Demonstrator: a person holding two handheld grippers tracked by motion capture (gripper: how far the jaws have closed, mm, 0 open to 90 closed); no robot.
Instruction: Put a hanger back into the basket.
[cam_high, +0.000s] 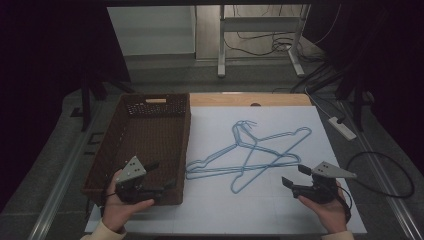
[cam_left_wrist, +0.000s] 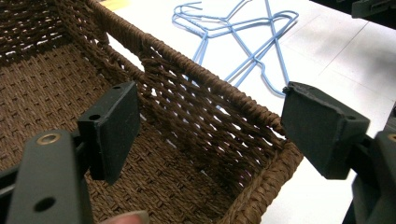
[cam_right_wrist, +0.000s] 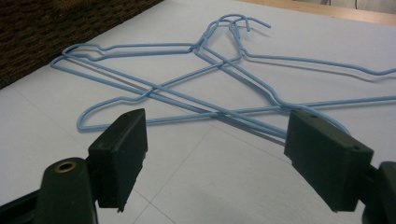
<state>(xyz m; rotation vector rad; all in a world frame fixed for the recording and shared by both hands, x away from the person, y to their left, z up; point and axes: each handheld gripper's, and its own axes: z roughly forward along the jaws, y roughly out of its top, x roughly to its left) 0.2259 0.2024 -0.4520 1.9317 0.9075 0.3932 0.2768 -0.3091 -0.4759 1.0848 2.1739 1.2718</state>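
Two blue wire hangers (cam_high: 250, 155) lie crossed between the spread, empty left gripper (cam_high: 159, 176) and right gripper (cam_high: 295, 176).

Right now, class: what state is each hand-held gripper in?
Left hand-held gripper: open, empty, over the basket.
Right hand-held gripper: open, empty, near the hangers.

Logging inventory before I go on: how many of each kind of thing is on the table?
Blue wire hangers: 2, as far as the overlap lets me tell
Brown woven basket: 1
Total: 3
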